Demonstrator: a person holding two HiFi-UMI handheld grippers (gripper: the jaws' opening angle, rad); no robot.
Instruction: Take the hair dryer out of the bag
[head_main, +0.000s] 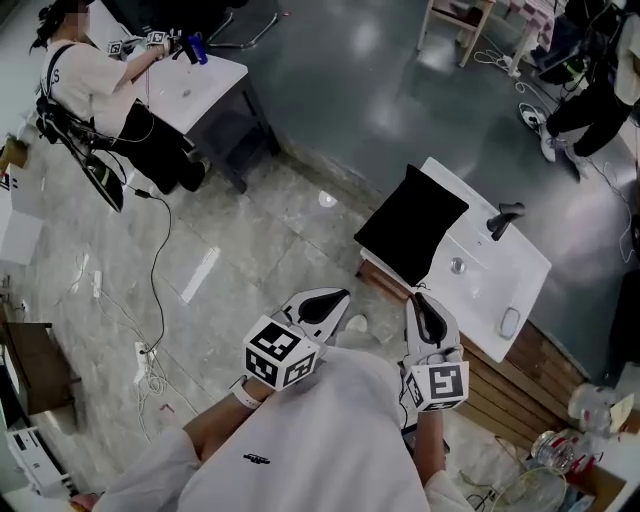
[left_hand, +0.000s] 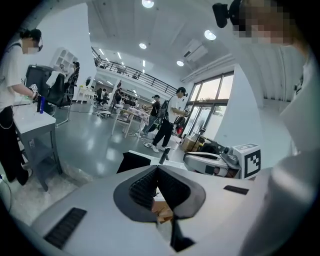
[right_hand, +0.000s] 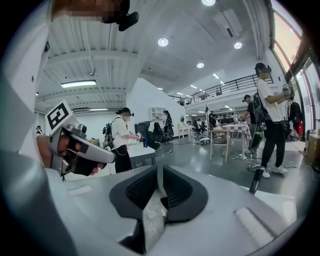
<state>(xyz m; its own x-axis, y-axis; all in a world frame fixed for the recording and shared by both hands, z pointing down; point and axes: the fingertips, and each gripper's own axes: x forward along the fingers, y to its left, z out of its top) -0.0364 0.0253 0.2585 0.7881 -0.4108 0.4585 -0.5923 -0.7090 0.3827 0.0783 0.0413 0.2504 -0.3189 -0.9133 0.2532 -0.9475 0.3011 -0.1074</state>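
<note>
Close against the person's white shirt (head_main: 330, 440), the left gripper (head_main: 338, 298) was clenched shut on nothing. The right gripper (head_main: 420, 300), just beside it at 3 o'clock, had its jaws parted by a thin slit and was also empty. Past both tips, at 1 o'clock, stood a white table (head_main: 480, 290) set askew, its near corner pointing toward the grippers, with a slatted wooden platform (head_main: 520, 385) along its side at 4 o'clock. A black bag (head_main: 410, 225) lay over the table's near left edge, between the grippers and the rest of the top. The hair dryer (head_main: 503, 217), dark and upright, stood on the tabletop beyond the bag at 2 o'clock, apart from it. A small white oval thing (head_main: 510, 322) lay near the table's right edge. From 10 to 12 o'clock the pale floor lay open, crossed by a thin cable (head_main: 160, 260). Farther off, at 10 o'clock, another person (head_main: 90, 80) worked at a second white table (head_main: 195, 85).
</note>
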